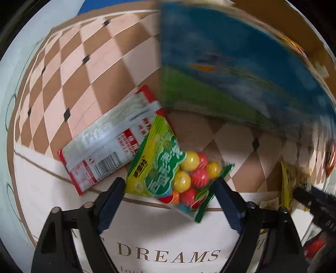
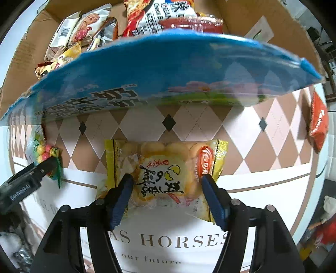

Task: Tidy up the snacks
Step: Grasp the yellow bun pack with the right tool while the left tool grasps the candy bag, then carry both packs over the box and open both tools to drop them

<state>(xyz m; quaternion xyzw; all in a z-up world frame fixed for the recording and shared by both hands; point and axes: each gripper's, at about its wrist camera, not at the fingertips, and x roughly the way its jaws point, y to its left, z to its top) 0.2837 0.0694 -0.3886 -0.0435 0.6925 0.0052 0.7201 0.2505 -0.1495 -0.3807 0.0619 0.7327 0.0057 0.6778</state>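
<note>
Cardboard box (image 2: 241,19) already holds several packets; left gripper (image 1: 169,184) and right gripper (image 2: 167,182), jaws wide, straddle gumball bag (image 1: 168,168) and yellow snack bag (image 2: 166,172), ungripped, red-and-silver packet (image 1: 105,145) also outstanding.

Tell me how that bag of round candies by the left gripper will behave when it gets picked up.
The candy bag looks like thin crinkly film, so it will probably flop and sag beyond the left gripper. The round balls inside seem loose and may shift or roll toward the low end. The glossy wrapper could slip unless pinched firmly.
</note>
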